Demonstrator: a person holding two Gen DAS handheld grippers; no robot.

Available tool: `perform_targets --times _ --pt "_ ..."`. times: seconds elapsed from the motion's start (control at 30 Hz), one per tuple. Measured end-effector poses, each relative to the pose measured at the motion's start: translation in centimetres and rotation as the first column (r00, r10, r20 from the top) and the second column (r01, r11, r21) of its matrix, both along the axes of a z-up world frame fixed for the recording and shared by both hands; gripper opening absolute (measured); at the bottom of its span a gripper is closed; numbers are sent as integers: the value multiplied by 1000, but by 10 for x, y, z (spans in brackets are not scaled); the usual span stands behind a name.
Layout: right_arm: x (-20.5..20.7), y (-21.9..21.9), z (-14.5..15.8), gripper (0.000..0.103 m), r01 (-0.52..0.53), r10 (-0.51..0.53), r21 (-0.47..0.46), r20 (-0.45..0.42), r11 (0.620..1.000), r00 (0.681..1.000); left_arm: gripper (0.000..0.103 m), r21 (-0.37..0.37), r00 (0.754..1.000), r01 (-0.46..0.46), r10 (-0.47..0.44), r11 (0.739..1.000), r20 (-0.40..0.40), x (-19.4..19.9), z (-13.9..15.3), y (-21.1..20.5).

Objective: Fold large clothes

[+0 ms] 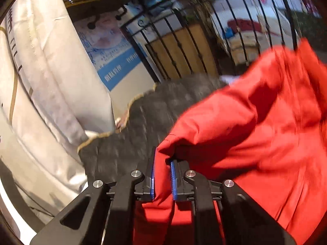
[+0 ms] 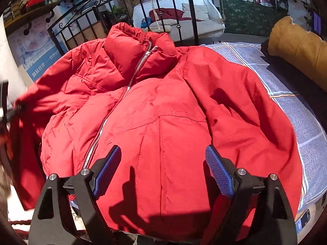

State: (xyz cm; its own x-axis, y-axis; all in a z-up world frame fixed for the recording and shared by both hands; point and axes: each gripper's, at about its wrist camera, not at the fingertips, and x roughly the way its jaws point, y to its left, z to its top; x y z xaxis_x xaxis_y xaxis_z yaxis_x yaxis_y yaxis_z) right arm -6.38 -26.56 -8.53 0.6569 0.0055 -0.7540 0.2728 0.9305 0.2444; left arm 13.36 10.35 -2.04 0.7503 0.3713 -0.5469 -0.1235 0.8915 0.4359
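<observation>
Jacket [image 2: 163, 110]: red, zipped, lay front-up on bed [image 2: 290, 110].
Left gripper [image 1: 162, 173]: clamped its sleeve.
Right gripper [image 2: 163, 171]: jaws apart, empty.

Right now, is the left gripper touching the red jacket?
Touching. The left wrist view shows the left gripper with red jacket fabric pinched between its blue pads, jaws nearly shut on the cloth.

Bright sun and dark shadows on a bed with a blue checked sheet [image 2: 286, 85]. Black iron bed frame [image 2: 190, 10] behind, wooden shelf [image 2: 30, 10] full of tins up left, white swing seat [image 2: 184, 14] farther back
</observation>
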Motion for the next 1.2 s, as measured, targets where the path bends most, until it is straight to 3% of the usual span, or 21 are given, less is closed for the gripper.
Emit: perform_targets --times 0.1,0.2,0.27,0.33,0.4,0.43,0.47,0.53,0.57,0.6,0.7,0.8,0.9,1.0,1.03,1.1,1.2 --pt "-8 -7 4 84 28 -28 1 5 1000 1000 11 -19 997 55 -54 998 57 42 49 -11" --pt "-18 -13 11 84 50 -49 -11 20 999 999 11 -65 997 70 -68 995 30 100 75 -26" --pt "-25 -13 17 84 63 -62 -32 29 998 998 11 -82 998 17 -22 996 -53 152 65 -27" --pt "-34 -15 20 84 80 -78 -53 39 995 996 18 -75 987 -81 69 994 -142 196 36 -21" --pt "-45 -19 22 84 107 -105 -65 34 992 994 34 -22 974 -117 110 993 -200 215 6 -22" --pt "-54 -24 23 84 127 -125 -70 33 990 992 51 26 975 -114 116 993 -191 214 -2 -26" --pt "-62 -27 23 84 147 -145 -76 32 986 989 72 124 978 -106 126 987 -164 211 -12 -33" --pt "-82 -41 21 84 209 -208 -87 22 974 978 86 242 986 -94 123 966 -108 199 -17 -42" --pt "-92 -51 19 84 243 -243 -79 17 967 970 87 244 992 -65 89 968 -91 188 -14 -41" --pt "-102 -61 17 84 275 -275 -59 11 960 961 87 215 994 -39 61 976 -93 181 -6 -39" --pt "-127 -87 9 84 318 -318 -11 -32 948 948 94 18 993 55 -53 998 -106 150 31 -20" --pt "-138 -88 3 84 266 -264 13 -78 964 961 97 -213 989 108 -126 971 -76 120 78 10" --pt "-138 -65 -12 84 193 -184 67 -131 979 974 97 -298 990 133 -140 945 -1 90 106 20" --pt "-127 -40 -34 83 154 -150 3 -201 988 968 97 -308 982 178 -187 935 1 55 101 8" --pt "-122 -33 -40 80 138 -144 -41 -210 989 967 97 -310 979 190 -203 932 -9 43 93 1" --pt "-116 -28 -46 34 116 -142 -127 -217 985 966 97 -313 967 219 -247 924 -53 19 68 -17" --pt "-109 -45 -38 11 115 -139 -132 -186 985 973 97 -341 943 249 -307 907 -128 -8 30 -45"
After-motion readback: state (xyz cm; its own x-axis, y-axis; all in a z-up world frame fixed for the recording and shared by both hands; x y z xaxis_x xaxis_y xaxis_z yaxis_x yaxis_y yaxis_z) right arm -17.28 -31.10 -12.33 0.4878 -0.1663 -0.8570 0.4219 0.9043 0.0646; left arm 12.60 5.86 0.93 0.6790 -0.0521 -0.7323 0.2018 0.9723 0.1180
